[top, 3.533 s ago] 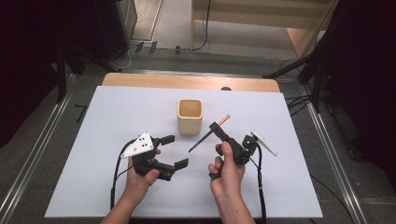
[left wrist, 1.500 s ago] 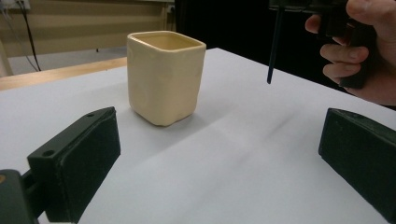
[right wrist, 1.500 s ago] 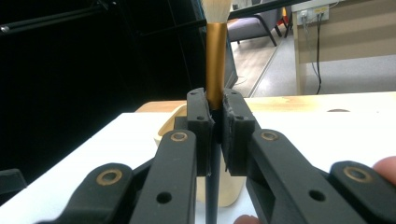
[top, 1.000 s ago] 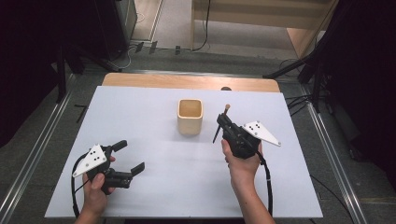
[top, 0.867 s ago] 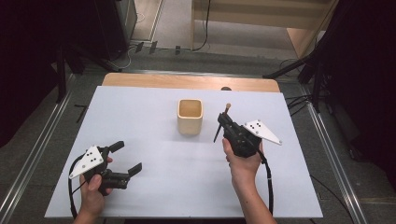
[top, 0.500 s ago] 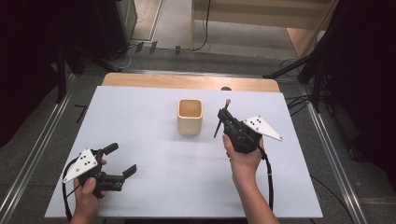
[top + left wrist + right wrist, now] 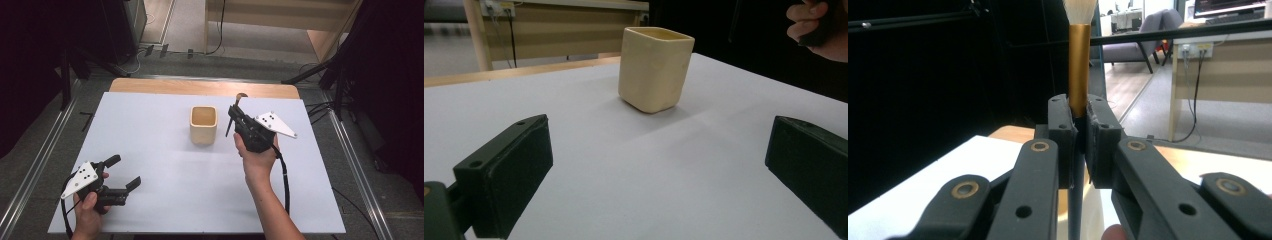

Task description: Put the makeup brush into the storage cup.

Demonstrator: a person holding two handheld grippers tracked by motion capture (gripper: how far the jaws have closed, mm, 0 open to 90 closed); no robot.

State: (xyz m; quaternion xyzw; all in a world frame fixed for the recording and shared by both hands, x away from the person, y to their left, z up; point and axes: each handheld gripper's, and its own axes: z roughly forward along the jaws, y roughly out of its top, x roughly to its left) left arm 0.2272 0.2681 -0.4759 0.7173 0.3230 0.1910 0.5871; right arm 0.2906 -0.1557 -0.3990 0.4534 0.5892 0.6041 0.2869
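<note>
High view: cup [image 7: 203,125] on the table [image 7: 150,150], nothing seen inside.
Right gripper [image 7: 234,116] beside the cup pinches a brush [image 7: 1079,65]; left gripper [image 7: 125,172], far off, gapes empty.

The gold-ferruled, pale-bristled brush [image 7: 1079,60] loses its bristle tip at the top edge of the right gripper view; its dark handle disappears between the jaws.

Ahead of the right claw, beyond the white-topped table [image 7: 165,200] with its pale wooden far edge, a light wooden desk [image 7: 1223,70] stands on grey carpet [image 7: 185,30]. A grey upholstered chair [image 7: 1143,42] sits behind it. Black curtains [image 7: 395,75] hang either side.
</note>
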